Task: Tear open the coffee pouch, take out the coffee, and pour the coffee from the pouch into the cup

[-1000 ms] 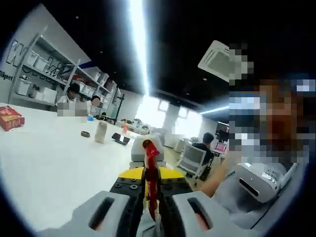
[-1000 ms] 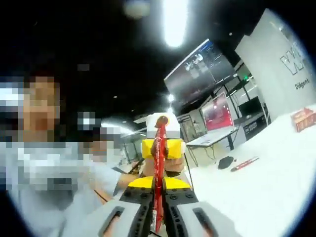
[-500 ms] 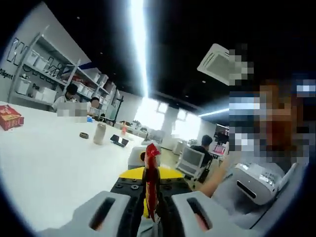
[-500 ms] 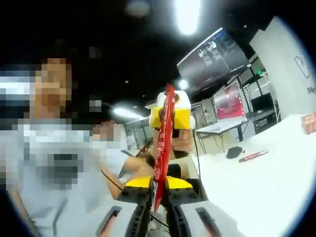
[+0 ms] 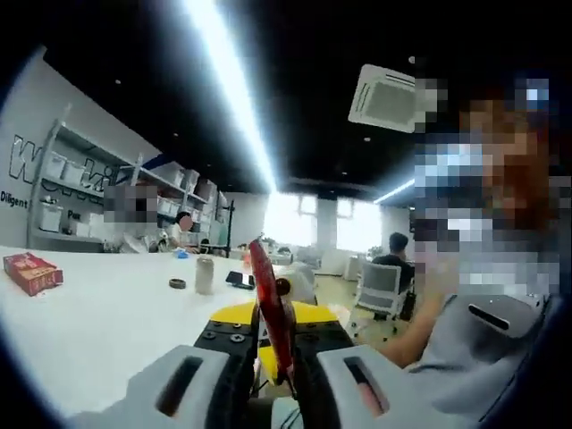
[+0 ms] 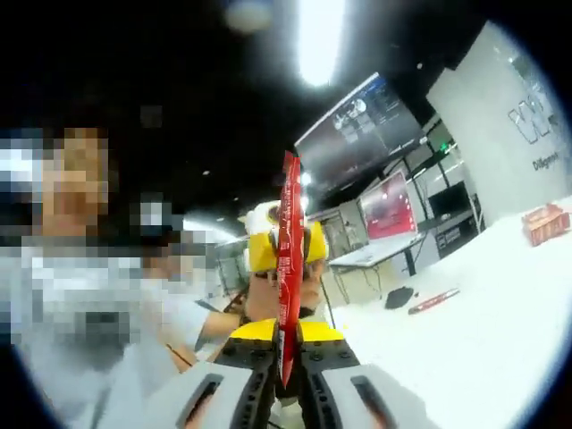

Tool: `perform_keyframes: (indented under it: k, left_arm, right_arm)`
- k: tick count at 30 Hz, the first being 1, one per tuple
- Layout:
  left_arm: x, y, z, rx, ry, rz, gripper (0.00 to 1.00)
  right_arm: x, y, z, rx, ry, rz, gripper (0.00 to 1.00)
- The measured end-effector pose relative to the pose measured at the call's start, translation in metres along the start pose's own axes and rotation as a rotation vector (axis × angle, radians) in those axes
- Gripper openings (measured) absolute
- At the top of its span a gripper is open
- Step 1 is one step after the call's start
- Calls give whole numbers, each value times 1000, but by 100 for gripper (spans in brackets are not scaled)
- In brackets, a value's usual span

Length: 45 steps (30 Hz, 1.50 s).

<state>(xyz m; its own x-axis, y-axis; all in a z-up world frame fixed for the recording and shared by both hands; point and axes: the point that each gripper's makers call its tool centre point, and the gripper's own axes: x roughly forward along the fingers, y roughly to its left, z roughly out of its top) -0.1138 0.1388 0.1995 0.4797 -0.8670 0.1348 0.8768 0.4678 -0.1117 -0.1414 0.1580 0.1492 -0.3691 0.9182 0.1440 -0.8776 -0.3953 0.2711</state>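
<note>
We see both tongs raised off the white tabletop [image 5: 98,322] and pointed level across the room, ceiling lights overhead in each view.

In the left gripper view, the left tongs [image 5: 273,375] are closed on a red coffee pouch [image 5: 270,308], seen edge-on; it rises from between the jaws and leans toward the view's upper left. Just behind it we see the yellow and white body of the other gripper. On the tabletop, well apart from the pouch, lie a red box [image 5: 32,272], a small dark ring [image 5: 178,283], a pale can [image 5: 205,276] and a dark flat item [image 5: 239,280]. A person's grey sleeve [image 5: 483,349] stands at the right.

In the right gripper view, the right tongs [image 6: 284,375] are clamped on a red coffee pouch [image 6: 287,259] too, standing nearly upright and edge-on. Behind it a hand [image 6: 268,299] holds the yellow left gripper. This view adds a large dark wall screen [image 6: 357,130], a red-lit monitor [image 6: 386,207], a red pen-like item [image 6: 433,300] and a dark object [image 6: 398,296] on the tabletop.
</note>
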Motion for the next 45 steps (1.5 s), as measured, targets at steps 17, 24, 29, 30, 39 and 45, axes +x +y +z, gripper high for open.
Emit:
perform_keyframes:
  k: [17,24,29,30,39,45]
  left_arm:
    - [9,-6,-17,-24,93,-27,9]
    - [17,-18,-25,-11,141,-70,9]
    - [18,-16,-28,-10,149,-62,10]
    - [18,-14,-27,-7,137,-58,12]
    - [22,-5,-31,173,131,-19,21]
    - [20,9,-35,321,158,52,15]
  right_arm:
    - [-32,11,49,-186,-34,-61,38]
    - [-2,18,85,-198,-56,-30,25]
    - [2,14,82,-141,-45,-31,9]
    - [2,11,83,-141,-53,-42,8]
    - [-1,2,96,103,-131,-10,3]
    - [1,8,94,149,-161,40,3]
